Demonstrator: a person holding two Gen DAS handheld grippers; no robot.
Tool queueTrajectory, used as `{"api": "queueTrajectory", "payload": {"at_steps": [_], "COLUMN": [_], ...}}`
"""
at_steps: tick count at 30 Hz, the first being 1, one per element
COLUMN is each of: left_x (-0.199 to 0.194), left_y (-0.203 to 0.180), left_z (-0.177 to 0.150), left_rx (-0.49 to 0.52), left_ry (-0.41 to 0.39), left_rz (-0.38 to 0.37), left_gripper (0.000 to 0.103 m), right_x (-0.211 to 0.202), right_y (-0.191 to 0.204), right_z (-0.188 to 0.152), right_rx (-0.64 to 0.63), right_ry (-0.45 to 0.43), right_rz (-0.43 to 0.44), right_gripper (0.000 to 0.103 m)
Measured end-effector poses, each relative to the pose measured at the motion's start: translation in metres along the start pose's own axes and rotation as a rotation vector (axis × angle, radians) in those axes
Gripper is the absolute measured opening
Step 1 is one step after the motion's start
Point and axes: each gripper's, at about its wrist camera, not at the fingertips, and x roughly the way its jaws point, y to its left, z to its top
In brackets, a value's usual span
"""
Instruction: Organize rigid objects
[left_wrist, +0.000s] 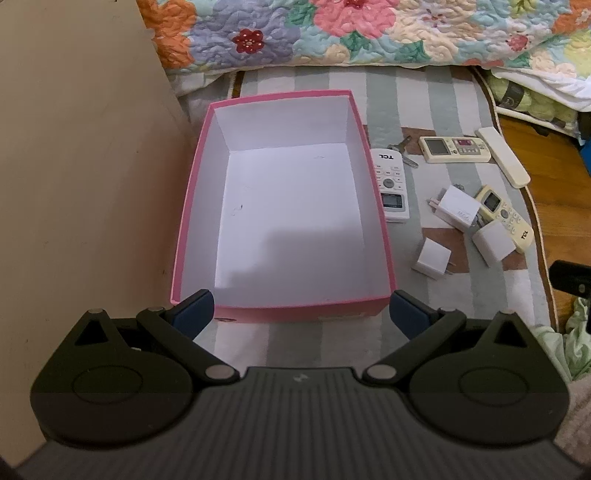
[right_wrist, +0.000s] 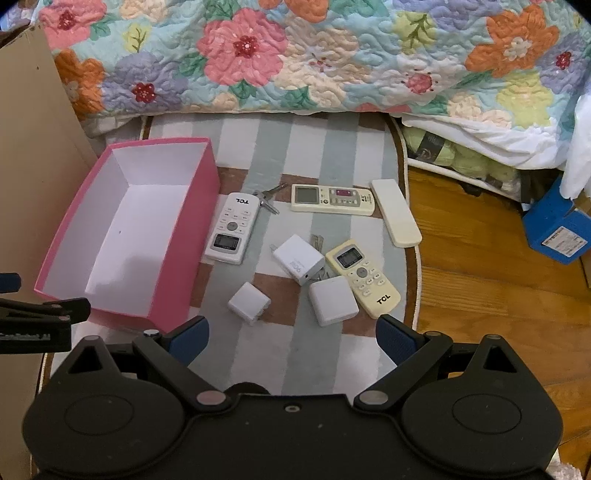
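Observation:
An empty pink box (left_wrist: 192, 206) (right_wrist: 173, 251) with a white inside stands on a striped rug. Right of it lie a white TCL remote (right_wrist: 232, 229) (left_wrist: 391, 184), a cream remote with a red panel (right_wrist: 332, 199) (left_wrist: 454, 149), a plain cream remote (right_wrist: 395, 218), a yellowish TCL remote (right_wrist: 364, 277) (left_wrist: 506, 218), three white chargers (right_wrist: 249, 302) (right_wrist: 301, 258) (right_wrist: 332, 301) and keys (right_wrist: 269, 197). My left gripper (left_wrist: 301, 314) is open at the box's near wall. My right gripper (right_wrist: 291, 338) is open just short of the chargers, holding nothing.
A floral quilt (right_wrist: 295, 55) hangs along the far side. A beige panel (left_wrist: 74, 166) stands left of the box. Wooden floor (right_wrist: 480, 277) lies right of the rug, with a blue box (right_wrist: 557, 229) and bedding there.

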Motion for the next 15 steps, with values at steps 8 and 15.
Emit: {"api": "queueTrajectory", "payload": {"at_steps": [8, 15], "left_x": [0.0044, 0.0077], "left_y": [0.0029, 0.0065], "left_z": [-0.0014, -0.0015], "left_rx": [-0.013, -0.019], "left_ry": [0.012, 0.017], "left_rz": [-0.018, -0.018], "left_gripper": [0.103, 0.103], "right_x": [-0.0023, -0.0024], "right_y": [0.0048, 0.0035], "right_z": [-0.0006, -0.0001], "right_rx": [-0.013, -0.011], "right_ry": [-0.004, -0.004], "right_rz": [0.004, 0.005], "right_gripper": [0.099, 0.099]}}
